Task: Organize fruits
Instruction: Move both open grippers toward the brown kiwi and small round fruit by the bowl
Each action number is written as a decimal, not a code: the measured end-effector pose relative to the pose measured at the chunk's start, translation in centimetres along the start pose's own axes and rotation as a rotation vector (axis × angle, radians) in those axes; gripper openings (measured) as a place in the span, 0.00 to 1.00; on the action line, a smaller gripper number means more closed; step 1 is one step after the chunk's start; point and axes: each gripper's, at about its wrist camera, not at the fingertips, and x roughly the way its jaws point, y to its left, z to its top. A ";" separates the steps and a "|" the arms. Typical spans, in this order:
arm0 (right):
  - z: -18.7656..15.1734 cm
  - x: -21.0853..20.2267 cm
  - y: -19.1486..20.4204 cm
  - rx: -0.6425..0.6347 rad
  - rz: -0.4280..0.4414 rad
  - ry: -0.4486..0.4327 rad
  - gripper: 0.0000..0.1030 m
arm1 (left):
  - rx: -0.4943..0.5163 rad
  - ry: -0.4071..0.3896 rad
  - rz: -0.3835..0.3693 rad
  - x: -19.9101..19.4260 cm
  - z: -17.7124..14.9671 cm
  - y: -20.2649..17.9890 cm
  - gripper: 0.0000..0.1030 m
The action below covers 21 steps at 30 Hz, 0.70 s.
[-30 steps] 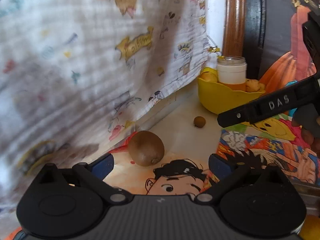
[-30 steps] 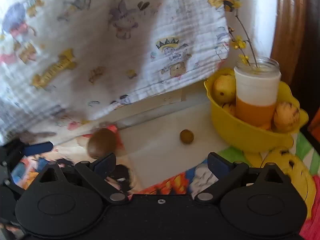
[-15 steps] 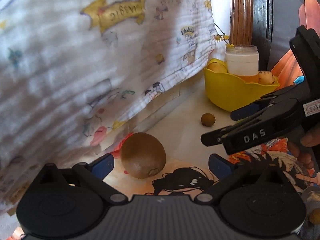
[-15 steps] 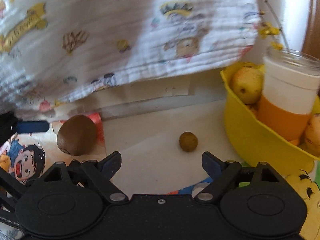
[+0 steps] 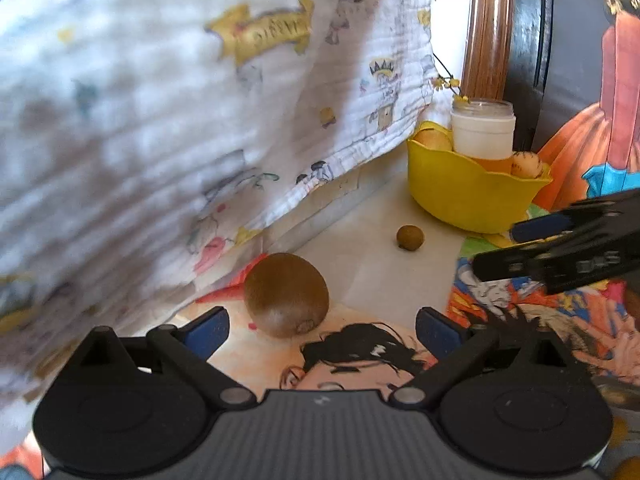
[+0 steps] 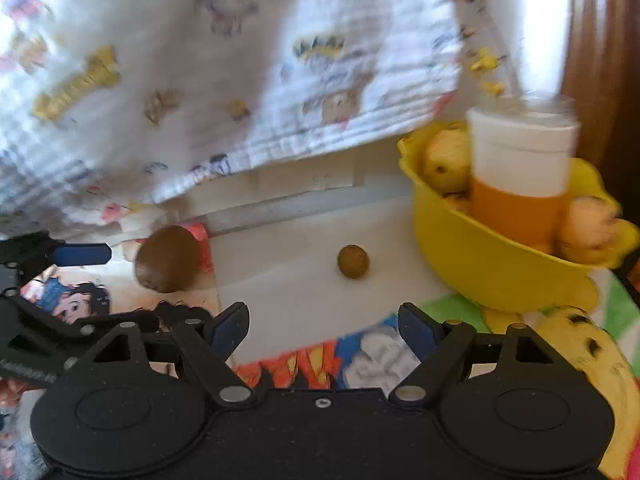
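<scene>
A brown kiwi lies on the cartoon-print table cover, just ahead of my open, empty left gripper. It also shows in the right wrist view. A small round brown fruit lies on the white patch; in the right wrist view it is ahead of my open, empty right gripper. A yellow bowl at the back right holds yellowish fruits and a white-and-orange jar. The right gripper shows at the right of the left wrist view.
A white printed cloth hangs along the left and back, down to the table edge. A wooden frame and a dark panel stand behind the bowl. The colourful cartoon cover spreads under both grippers.
The left gripper has drawn back a little from the kiwi. The right gripper has pulled back and to the right, so the small fruit and bowl sit farther from it.
</scene>
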 end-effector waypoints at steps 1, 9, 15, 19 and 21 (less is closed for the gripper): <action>-0.1 -1.3 0.3 0.011 -0.008 -0.009 0.81 | -0.011 0.002 -0.007 -0.5 0.1 -0.1 0.99; 0.5 -15.2 3.0 0.037 -0.072 -0.071 0.83 | -0.031 -0.047 -0.016 -7.6 1.6 -1.7 0.99; 1.9 -25.5 5.9 0.051 -0.105 -0.143 0.86 | -0.041 -0.128 -0.039 -13.4 3.5 -1.5 1.00; 3.2 -31.0 9.1 -0.016 -0.130 -0.203 0.90 | -0.031 -0.180 -0.049 -16.8 4.5 -1.1 1.00; 3.6 -33.0 10.9 -0.064 -0.143 -0.214 0.91 | -0.024 -0.197 -0.049 -18.2 4.9 -1.1 1.00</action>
